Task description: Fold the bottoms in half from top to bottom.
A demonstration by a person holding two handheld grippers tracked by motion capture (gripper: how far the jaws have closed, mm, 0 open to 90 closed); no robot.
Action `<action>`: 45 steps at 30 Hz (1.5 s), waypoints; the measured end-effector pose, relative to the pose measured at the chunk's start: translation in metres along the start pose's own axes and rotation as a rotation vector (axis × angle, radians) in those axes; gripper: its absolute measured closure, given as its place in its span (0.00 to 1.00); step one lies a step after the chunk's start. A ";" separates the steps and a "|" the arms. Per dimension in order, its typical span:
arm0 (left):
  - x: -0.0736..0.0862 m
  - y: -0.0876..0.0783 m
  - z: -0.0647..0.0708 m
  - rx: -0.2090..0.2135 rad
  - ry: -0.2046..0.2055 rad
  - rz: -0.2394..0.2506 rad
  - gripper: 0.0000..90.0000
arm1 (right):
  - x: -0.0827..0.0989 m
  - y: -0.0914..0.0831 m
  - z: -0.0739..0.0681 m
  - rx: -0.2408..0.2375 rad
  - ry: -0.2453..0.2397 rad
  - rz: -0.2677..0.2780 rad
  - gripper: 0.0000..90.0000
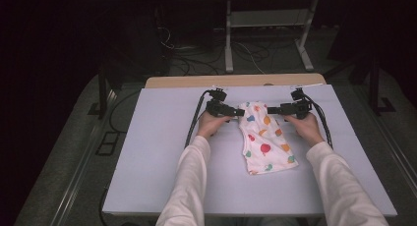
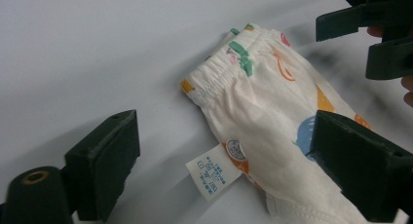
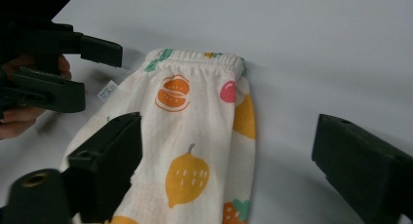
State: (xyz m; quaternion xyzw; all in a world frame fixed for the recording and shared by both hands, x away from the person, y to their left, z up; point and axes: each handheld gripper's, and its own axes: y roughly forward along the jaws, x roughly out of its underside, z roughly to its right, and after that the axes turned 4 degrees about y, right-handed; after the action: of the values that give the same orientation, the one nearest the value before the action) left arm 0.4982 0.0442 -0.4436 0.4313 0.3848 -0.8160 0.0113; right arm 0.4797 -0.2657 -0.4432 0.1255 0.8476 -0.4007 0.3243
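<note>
A small white garment (image 1: 265, 137) printed with coloured fruit lies flat on the white board (image 1: 147, 162), its elastic waistband at the far end. My left gripper (image 1: 240, 112) sits at the waistband's left corner and my right gripper (image 1: 270, 110) at its right corner, and the two point toward each other. In the left gripper view the garment (image 2: 263, 102) and its care label (image 2: 213, 173) lie between the wide-apart jaws of the left gripper (image 2: 224, 136), which is open. In the right gripper view the right gripper (image 3: 231, 134) is open, with the garment (image 3: 195, 126) under its left jaw.
The board rests on a wooden table whose edge (image 1: 196, 81) shows at the back. Black cables (image 1: 194, 123) trail from both grippers across the board. Behind the table are metal stand legs (image 1: 228, 39) and cables on a dark floor.
</note>
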 end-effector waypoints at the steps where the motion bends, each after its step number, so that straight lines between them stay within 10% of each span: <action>1: 0.000 0.001 0.000 0.008 -0.005 0.002 0.16 | 0.000 0.001 0.001 -0.003 0.004 -0.001 0.16; 33: 0.007 0.017 -0.001 0.079 -0.023 -0.015 0.75 | -0.001 0.031 0.002 0.016 0.031 -0.047 0.83; 45: 0.005 0.020 0.006 0.034 0.001 -0.013 0.98 | -0.002 0.028 0.001 0.009 0.058 -0.052 0.97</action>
State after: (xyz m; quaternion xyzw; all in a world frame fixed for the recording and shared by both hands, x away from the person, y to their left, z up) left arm 0.4975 0.0280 -0.4577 0.4293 0.3735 -0.8223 -0.0015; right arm 0.4948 -0.2488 -0.4591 0.1164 0.8577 -0.4092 0.2887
